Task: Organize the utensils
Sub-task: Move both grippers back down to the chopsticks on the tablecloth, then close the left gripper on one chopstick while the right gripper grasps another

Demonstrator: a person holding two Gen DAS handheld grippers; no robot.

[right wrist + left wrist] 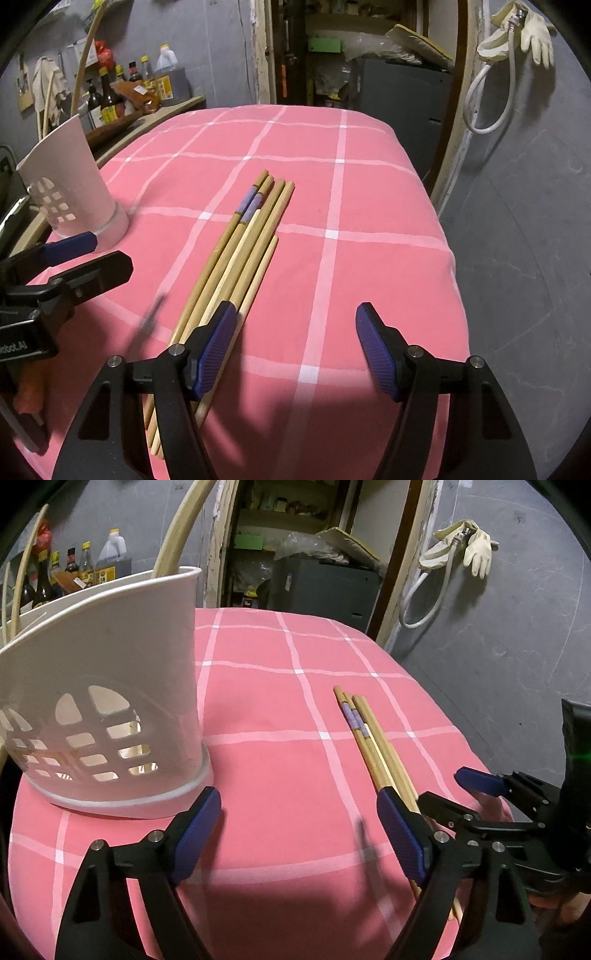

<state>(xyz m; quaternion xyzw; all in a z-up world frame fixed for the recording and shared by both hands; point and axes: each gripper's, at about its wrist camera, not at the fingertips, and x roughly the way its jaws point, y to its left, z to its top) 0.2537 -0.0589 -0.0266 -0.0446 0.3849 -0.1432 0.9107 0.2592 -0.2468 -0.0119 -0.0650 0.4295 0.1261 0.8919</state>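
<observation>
Several wooden chopsticks point(243, 254) lie in a bundle on the pink checked tablecloth point(369, 206); two carry purple bands. My right gripper point(295, 347) is open just above the cloth. Its left finger point(214, 347) sits over the bundle's near end, and only bare cloth lies between the jaws. My left gripper point(299, 830) is also open and holds nothing. The chopsticks point(373, 738) run under its right finger point(399, 838). A white perforated utensil holder point(110, 701) stands upright at the left with long sticks in it. It also shows in the right wrist view point(74, 184).
The table's right and far edges drop off to a grey floor point(524, 258). Sauce bottles point(140, 85) crowd a shelf behind the holder. A rubber glove and hose point(476, 550) hang on the wall beside an open doorway point(306, 554).
</observation>
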